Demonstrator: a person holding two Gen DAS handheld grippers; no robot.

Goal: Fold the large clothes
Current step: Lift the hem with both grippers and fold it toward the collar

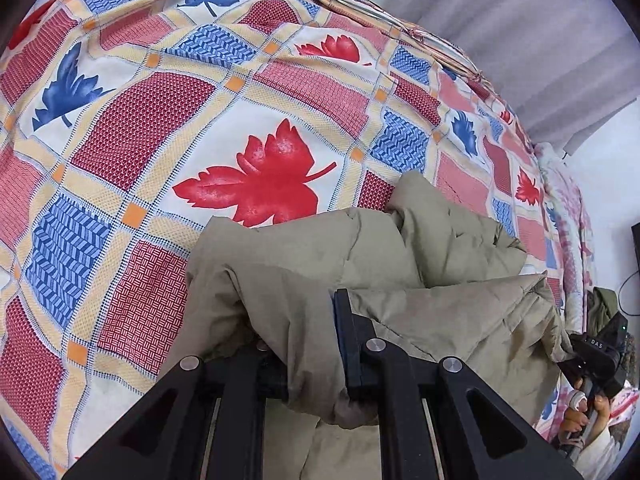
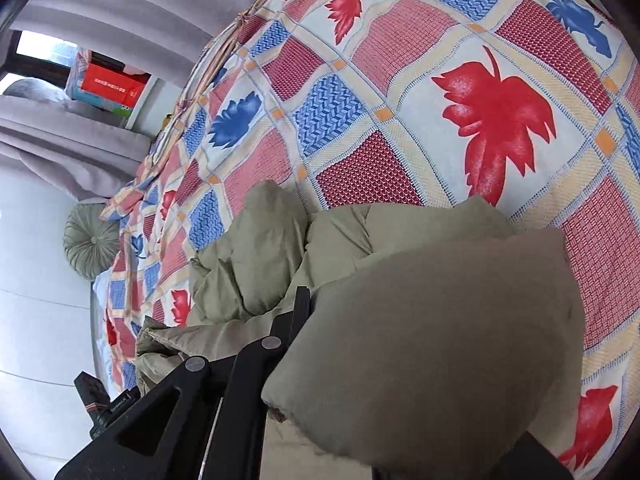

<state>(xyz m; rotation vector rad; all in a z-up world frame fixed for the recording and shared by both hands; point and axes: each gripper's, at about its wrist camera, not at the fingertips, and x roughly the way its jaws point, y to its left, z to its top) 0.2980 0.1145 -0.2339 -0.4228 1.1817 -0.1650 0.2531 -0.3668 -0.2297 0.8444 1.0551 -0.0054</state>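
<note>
A puffy olive-green jacket (image 1: 420, 256) lies on a bed covered by a patchwork quilt (image 1: 260, 140) with red and blue leaves. My left gripper (image 1: 312, 344) is shut on a fold of the jacket; cloth drapes over its left finger, and the right finger (image 1: 352, 344) shows. In the right wrist view the jacket (image 2: 432, 340) bulges over my right gripper (image 2: 344, 344), which is shut on it; only the left finger (image 2: 298, 316) shows, the other is hidden under cloth. The right gripper's body also appears at the left wrist view's right edge (image 1: 596, 352).
The quilt (image 2: 460, 92) spreads beyond the jacket. A grey curtain (image 1: 520, 32) hangs past the bed's far side. A round green cushion (image 2: 90, 240) lies on the pale floor, and a shelf with a red box (image 2: 112, 88) stands by the curtain.
</note>
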